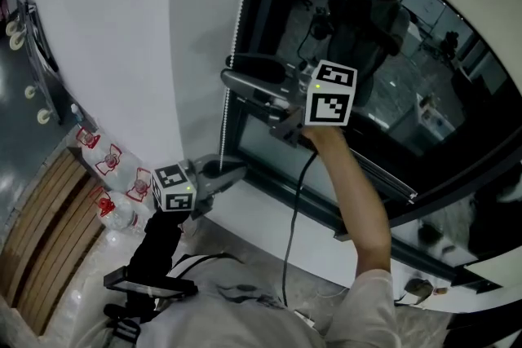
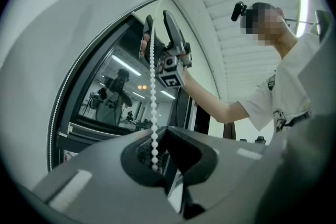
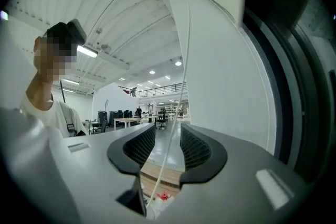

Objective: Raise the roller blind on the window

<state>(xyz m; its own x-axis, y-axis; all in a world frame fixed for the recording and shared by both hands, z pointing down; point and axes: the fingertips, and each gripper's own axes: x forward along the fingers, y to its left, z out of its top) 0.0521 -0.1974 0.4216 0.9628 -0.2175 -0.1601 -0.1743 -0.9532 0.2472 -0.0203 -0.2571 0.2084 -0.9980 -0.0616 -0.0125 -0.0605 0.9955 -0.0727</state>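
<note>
1. White bead chain [image 1: 224,122] hangs down the edge of the window [image 1: 391,69] and is the thing being worked. I cannot make out the blind itself, and the glass beside the right tongs [image 1: 245,76] is bare
2. The step in hand looks like hand-over-hand hauling, caught at the change of grip
3. The left tongs [image 1: 232,173] sit low, pressed together on the chain, which runs straight up from them
4. The right tongs, well above the left, are spread. The chain passes between their jaws untouched (a thin blurred line in their own view)
5. The next move likely calls for the right tongs to close on the beads up there while the left hold, then a pull straight down along the chain's line so the beads do not slip
6. The right arm [image 1: 359,200] is stretched up with the forearm bare, its tongs about level and aimed at the frame. The left arm [image 1: 159,240], dark-sleeved, is bent low by the sill, its tongs tipped slightly up
</note>
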